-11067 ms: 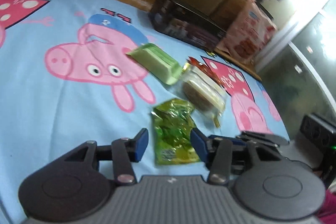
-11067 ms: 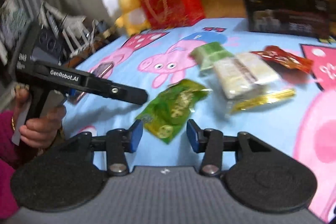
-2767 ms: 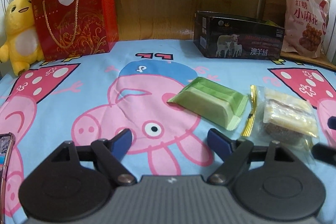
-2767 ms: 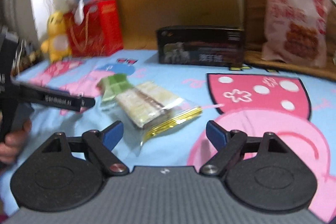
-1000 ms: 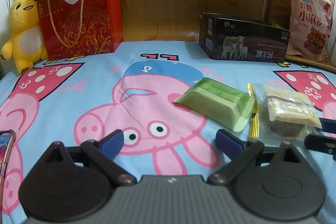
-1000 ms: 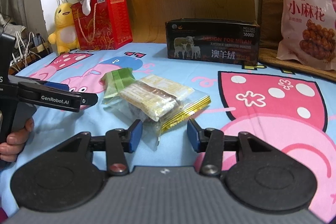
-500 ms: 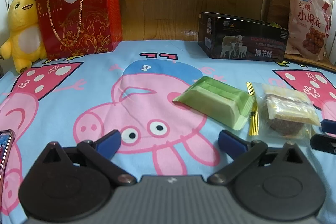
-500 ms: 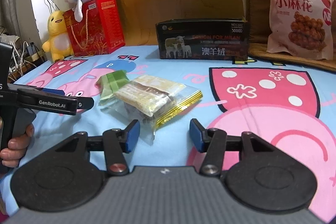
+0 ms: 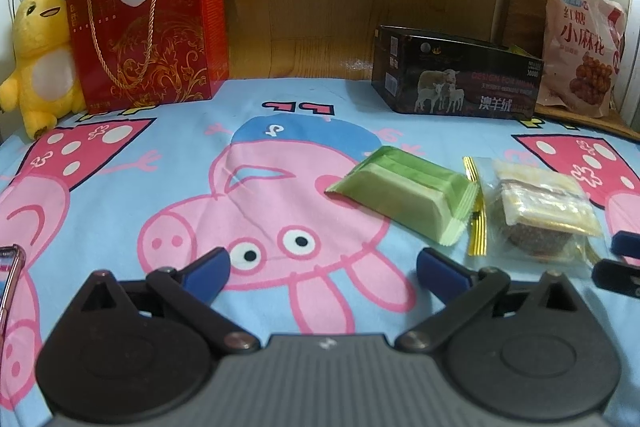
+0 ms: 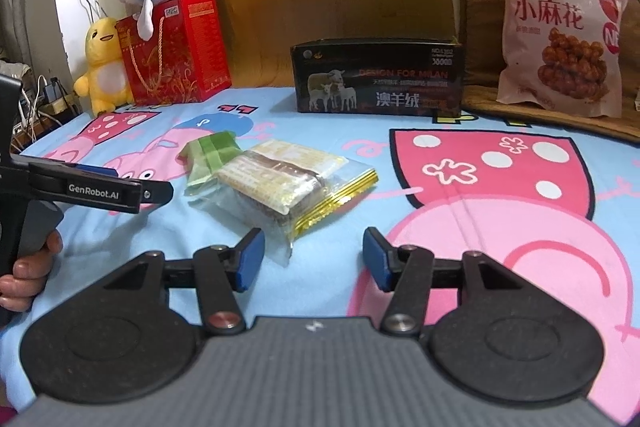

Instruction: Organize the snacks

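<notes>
In the left wrist view, the left gripper (image 9: 322, 265) fills the bottom of the frame with its 2 blue-tipped fingers (image 9: 206, 267) spread wide and holding nothing, above the bed sheet (image 9: 120, 187) with the pink pig print. The green snack pack (image 9: 404, 197) lies right of centre, ahead of the right finger and apart from it; its long axis runs from upper left to lower right, and it looks like a firm bar in smooth, slightly shiny foil with crimped ends. Just right of it, touching or nearly touching, lies the clear snack bag (image 9: 536, 211), a soft crinkled plastic with a gold sealed edge and brown and pale blocks inside. At the right edge the tips of the right gripper (image 9: 618, 261) come in beside this bag. In the right wrist view, the right gripper (image 10: 314, 261) is also open and empty, and the clear snack bag (image 10: 292, 183) lies directly ahead, its near corner just beyond the left finger (image 10: 250, 265), its long axis running from lower left centre to the upper right. The green snack pack (image 10: 210, 155) sits behind it, toward the left. I judge the right gripper is nearer to the clear bag, and the left gripper (image 10: 120, 191) to the green pack. The black box (image 10: 378, 81) at upper centre seems open on top and may be the place for the snacks.
</notes>
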Action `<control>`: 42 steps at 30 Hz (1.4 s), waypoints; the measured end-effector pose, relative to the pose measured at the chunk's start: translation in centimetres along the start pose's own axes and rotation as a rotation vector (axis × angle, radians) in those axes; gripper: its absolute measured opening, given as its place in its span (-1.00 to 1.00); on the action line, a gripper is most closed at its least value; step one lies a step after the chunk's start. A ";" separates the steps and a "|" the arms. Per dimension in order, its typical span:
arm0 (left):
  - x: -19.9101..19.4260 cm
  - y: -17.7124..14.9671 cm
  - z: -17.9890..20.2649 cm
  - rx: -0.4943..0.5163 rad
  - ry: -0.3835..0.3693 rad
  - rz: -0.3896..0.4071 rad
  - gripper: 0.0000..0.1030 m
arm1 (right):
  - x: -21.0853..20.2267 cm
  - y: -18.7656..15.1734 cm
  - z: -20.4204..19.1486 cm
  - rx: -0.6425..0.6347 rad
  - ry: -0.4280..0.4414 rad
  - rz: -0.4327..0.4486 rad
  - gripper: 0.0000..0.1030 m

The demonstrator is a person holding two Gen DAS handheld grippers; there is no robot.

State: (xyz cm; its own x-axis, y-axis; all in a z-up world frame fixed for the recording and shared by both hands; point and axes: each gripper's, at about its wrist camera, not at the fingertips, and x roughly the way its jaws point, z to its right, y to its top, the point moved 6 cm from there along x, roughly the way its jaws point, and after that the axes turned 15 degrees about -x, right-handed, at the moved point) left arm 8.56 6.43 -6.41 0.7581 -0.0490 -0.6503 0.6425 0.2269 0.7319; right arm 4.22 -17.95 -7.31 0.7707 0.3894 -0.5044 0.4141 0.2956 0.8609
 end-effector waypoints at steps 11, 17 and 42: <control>0.1 -0.1 0.0 0.015 -0.002 -0.009 0.99 | 0.6 2.1 -3.7 -0.024 0.171 0.021 0.11; -0.1 -0.2 -0.5 0.021 -0.004 -0.010 0.99 | 3.6 3.1 -4.8 -0.083 0.223 -0.047 0.11; 5.7 6.1 0.9 -0.093 -0.258 -0.154 0.24 | 9.8 6.4 -5.1 -0.186 0.139 -0.101 0.24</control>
State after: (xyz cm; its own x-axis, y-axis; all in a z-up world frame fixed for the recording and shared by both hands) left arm 16.88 6.66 -5.47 0.6636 -0.3325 -0.6702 0.7481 0.2849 0.5993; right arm 11.91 -7.79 -7.09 0.6504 0.4620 -0.6029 0.3800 0.4895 0.7849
